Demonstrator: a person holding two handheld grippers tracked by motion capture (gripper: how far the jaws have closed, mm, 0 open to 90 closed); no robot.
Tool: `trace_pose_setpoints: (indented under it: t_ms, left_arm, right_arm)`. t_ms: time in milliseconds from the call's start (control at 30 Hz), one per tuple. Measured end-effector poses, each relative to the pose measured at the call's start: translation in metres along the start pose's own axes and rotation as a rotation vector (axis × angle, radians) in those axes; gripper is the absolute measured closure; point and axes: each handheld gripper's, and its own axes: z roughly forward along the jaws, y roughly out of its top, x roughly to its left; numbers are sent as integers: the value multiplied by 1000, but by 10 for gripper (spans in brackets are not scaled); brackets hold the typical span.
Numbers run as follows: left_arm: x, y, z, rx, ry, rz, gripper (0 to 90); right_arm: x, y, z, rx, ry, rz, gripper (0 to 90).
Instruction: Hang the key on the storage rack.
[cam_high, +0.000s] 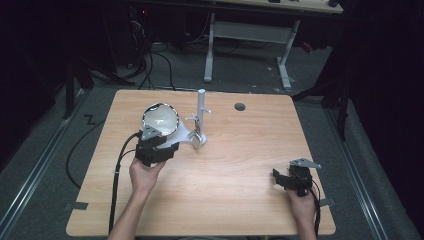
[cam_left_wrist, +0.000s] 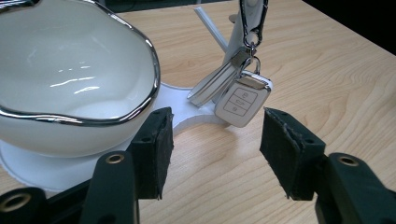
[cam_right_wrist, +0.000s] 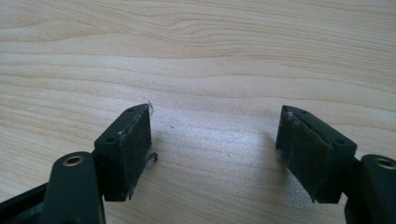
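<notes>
Dim room, wooden table (cam_high: 225, 170), left gripper (cam_left_wrist: 215, 140) jaws released near key fob (cam_left_wrist: 243, 99), right gripper (cam_right_wrist: 215, 140) jaws released

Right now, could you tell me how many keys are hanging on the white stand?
2: a silver metal key and a white car key fob, hanging together from one clip on the stand, beside the white bowl. Another could be hidden behind them.

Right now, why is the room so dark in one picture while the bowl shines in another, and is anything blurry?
High view: light falls on the table alone, so the floor and room around it go dark. Left gripper view: the glossy bowl throws back bright glare streaks, and the key fob is sharp. Right gripper view: even light, soft shadows beside the jaws, wood grain crisp.
</notes>
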Motion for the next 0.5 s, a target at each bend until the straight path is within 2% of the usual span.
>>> trace_pose_setpoints:
  t_ms: [100, 500]
  left_arm:
    - [2, -3, -2, -5, 1, -12, 440]
    - [6, -7, -12, -20, 11, -21, 437]
  right_arm:
    - [0, 0, 0, 0, 0, 0, 269]
    - [0, 0, 0, 0, 0, 0, 269]
